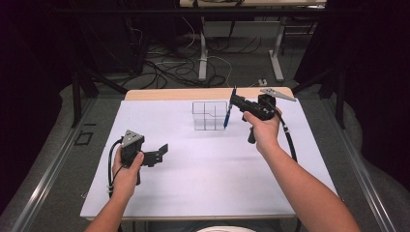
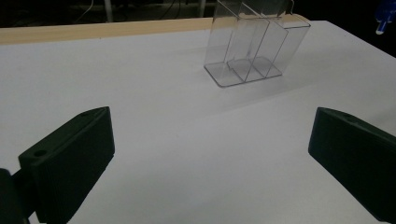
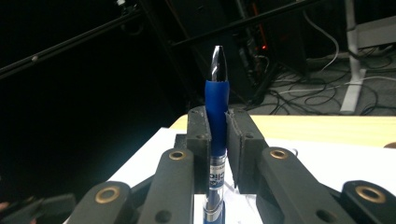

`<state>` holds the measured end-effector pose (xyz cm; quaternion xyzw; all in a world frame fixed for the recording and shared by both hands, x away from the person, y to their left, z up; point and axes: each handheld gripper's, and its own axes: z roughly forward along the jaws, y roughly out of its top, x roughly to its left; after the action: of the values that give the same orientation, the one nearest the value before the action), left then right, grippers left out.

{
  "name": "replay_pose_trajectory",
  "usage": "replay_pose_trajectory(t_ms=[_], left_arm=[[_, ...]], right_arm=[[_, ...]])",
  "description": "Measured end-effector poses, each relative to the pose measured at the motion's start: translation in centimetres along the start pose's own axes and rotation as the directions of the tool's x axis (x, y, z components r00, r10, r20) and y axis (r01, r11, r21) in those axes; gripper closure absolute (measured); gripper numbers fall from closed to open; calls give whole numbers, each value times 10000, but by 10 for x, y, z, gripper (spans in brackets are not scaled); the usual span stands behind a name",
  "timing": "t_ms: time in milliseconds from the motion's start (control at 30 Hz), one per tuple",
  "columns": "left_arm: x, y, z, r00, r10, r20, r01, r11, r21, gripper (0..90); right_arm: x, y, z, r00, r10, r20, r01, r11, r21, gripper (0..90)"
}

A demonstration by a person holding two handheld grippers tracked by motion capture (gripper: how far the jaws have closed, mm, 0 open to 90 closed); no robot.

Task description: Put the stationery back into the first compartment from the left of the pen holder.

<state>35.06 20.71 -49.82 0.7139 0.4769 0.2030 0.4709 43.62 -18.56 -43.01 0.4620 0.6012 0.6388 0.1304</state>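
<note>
Your right gripper (image 1: 235,102) is clamped on a blue pen (image 1: 226,116), held just right of the clear divided organizer (image 1: 209,115) at the upper centre of the high view. Your left gripper (image 1: 162,151), lower left, rests with jaws wide apart on the white table (image 1: 203,164).
</note>
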Motion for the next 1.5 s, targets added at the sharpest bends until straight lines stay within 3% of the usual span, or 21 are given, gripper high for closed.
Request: replay_pose_trajectory(t_ms=[233,600,867,1500], left_arm=[[1,0,1,10000,-7,15,7,10000,-7,2],[3,0,0,10000,-4,-14,4,10000,-93,2],[3,0,1,10000,-51,8,51,9999,-98,2],[6,-1,-1,9997,-262,7,262,9996,-133,2]], right_arm=[[5,9,16,9994,190,291,-173,9982,-566,799],[17,16,45,9979,-145,625,228,9906,-1345,799],[27,13,64,9975,-226,672,321,9890,-1442,799],[35,2,97,9882,-1195,956,1295,9858,-1065,799]])
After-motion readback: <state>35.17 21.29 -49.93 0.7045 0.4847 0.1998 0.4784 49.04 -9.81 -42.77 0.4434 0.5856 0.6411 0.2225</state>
